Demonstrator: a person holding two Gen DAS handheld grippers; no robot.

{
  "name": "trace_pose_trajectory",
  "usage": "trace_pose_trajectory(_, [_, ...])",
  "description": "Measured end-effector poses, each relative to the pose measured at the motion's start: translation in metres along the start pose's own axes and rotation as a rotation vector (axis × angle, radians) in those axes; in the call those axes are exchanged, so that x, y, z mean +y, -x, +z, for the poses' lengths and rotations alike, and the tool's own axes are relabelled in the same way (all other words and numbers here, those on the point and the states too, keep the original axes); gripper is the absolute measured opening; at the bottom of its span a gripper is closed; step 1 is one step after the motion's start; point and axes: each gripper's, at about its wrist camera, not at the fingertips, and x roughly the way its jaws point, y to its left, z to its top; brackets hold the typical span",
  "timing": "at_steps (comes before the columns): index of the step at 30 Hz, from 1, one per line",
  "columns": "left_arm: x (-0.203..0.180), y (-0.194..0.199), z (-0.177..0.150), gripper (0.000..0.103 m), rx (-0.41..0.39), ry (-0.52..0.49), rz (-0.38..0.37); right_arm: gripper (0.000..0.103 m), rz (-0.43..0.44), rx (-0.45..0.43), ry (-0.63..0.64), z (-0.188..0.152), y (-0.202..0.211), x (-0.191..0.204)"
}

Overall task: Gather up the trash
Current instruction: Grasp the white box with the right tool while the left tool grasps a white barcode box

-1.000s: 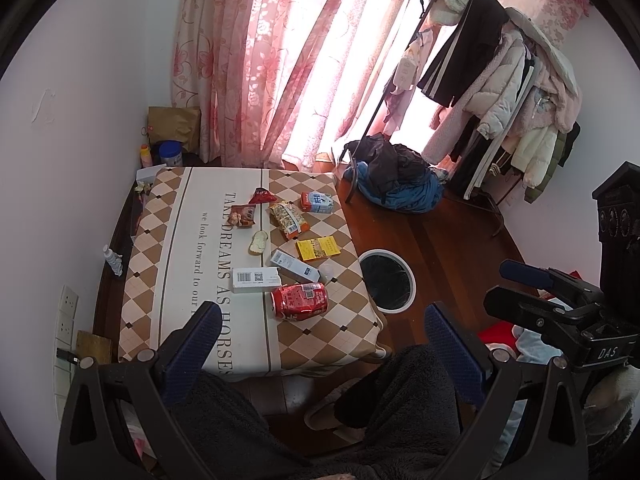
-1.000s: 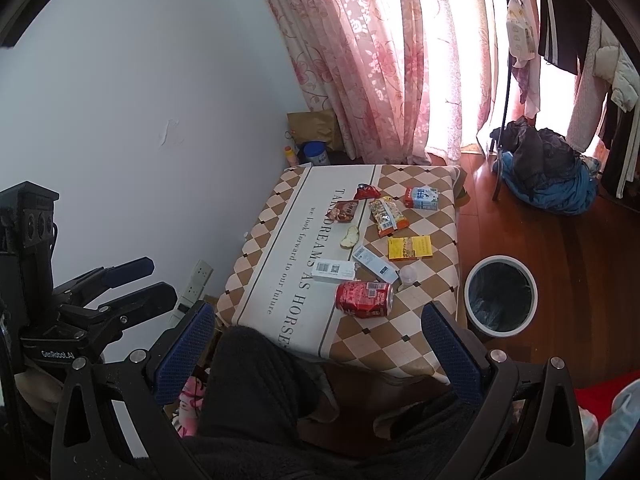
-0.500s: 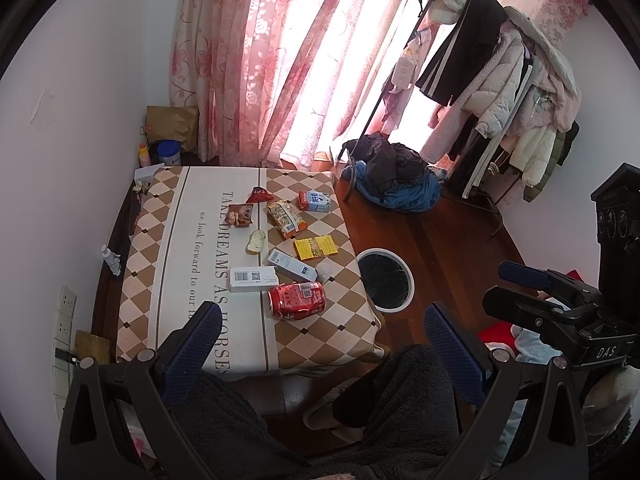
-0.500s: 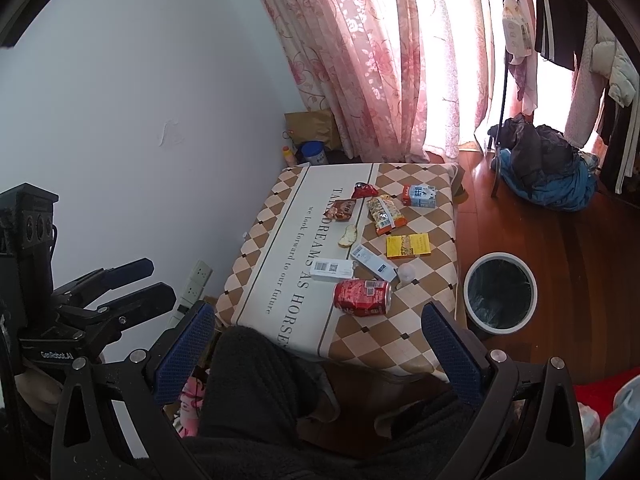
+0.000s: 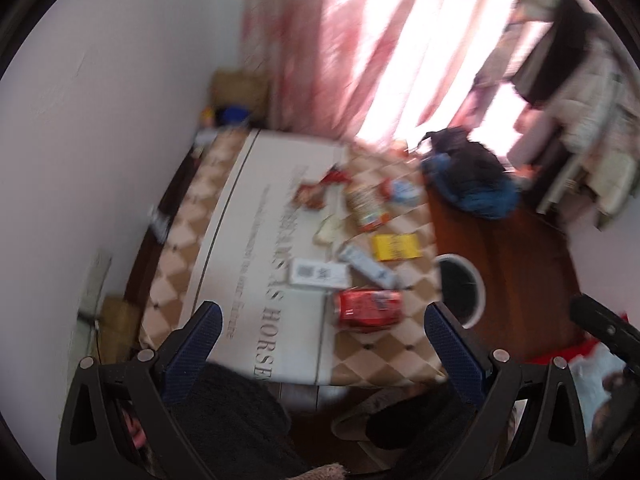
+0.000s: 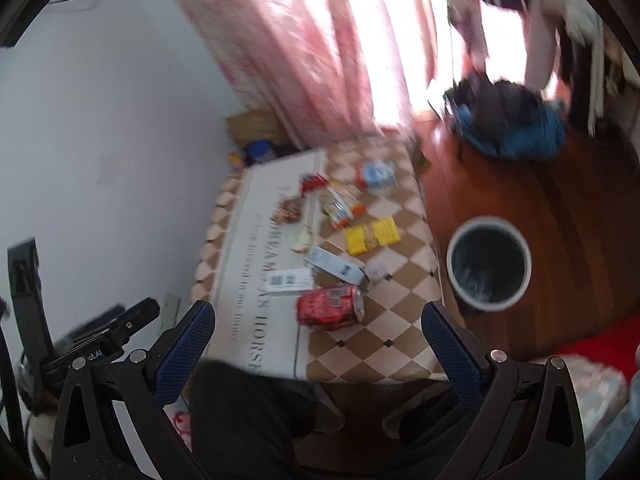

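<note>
1. Biggest risk as I saw it: the red can (image 6: 330, 307) lay on its side near the front of the table (image 6: 256, 200), closest to both grippers. A round can lying flat would probably roll if a finger nudged it off-centre, and the table edge facing the bin (image 6: 489, 265) wasn't far off.
2. Second worry: the white box (image 6: 289, 281) and the blue-and-white carton (image 6: 336, 265) sat just beside the can. A wide grab could easily have caught two things at once or shoved one away.
3. Both views were smeared with motion blur, so lining up a grasp at that speed looked dicey to me.
4. The bin stood on the wooden floor right beside the table, not under it, so a sloppy release might have missed the rim.
5. The left gripper (image 5: 320, 338) had its fingers spread wide, nothing between them, touching nothing, up in the air short of the table.
6. The right gripper (image 6: 318, 336) was the same: fingers wide apart and empty.
7. The rest of the trash, the yellow packet (image 6: 373, 236) and the snack wrappers (image 6: 340, 208), lay scattered further back on the cloth.
</note>
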Motion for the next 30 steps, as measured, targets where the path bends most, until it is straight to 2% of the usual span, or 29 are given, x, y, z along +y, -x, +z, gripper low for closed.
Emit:
trace_pose_trajectory(3, [0.018, -0.059, 0.009, 0.103, 0.102, 0.087, 0.039, 0.103, -0.043, 0.071, -0.019, 0.014, -0.062, -0.011])
trace_pose_trajectory(8, [0.041, -0.139, 0.008, 0.103, 0.237, 0.176, 0.132, 0.1, -0.108, 0.25, 0.112, 0.039, -0.184, -0.009])
trace_pose_trajectory(12, [0.061, -0.19, 0.002, 0.103, 0.335, 0.233, 0.184, 0.079, -0.122, 0.4, 0.208, 0.048, -0.268, 0.004])
trace_pose_trajectory(14, [0.068, -0.207, -0.002, 0.103, 0.367, 0.251, 0.199, 0.078, -0.126, 0.48, 0.26, 0.048, -0.306, 0.012])
trace_pose_trajectory(17, [0.08, -0.233, -0.008, 0.103, 0.422, 0.288, 0.2, 0.078, -0.152, 0.549, 0.331, 0.043, -0.346, 0.022])
trace_pose_trajectory(18, [0.084, -0.238, -0.01, 0.103, 0.437, 0.311, 0.192, 0.074, -0.154, 0.562, 0.343, 0.043, -0.357, 0.024])
trace_pose_trajectory(19, [0.089, -0.242, -0.012, 0.103, 0.45, 0.337, 0.179, 0.064, -0.154, 0.578, 0.348, 0.042, -0.366, 0.025])
trace_pose_trajectory(22, [0.098, -0.25, -0.012, 0.103, 0.478, 0.412, 0.13, 0.054, -0.131, 0.608, 0.327, 0.043, -0.385, 0.026])
trace_pose_trajectory(27, [0.102, -0.263, -0.007, 0.102, 0.516, 0.597, -0.067, 0.05, -0.093, 0.54, 0.162, 0.062, -0.376, 0.013])
trace_pose_trajectory(30, [0.093, -0.276, 0.003, 0.097, 0.533, 0.673, -0.164, 0.048, -0.081, 0.482, 0.093, 0.076, -0.364, 0.006])
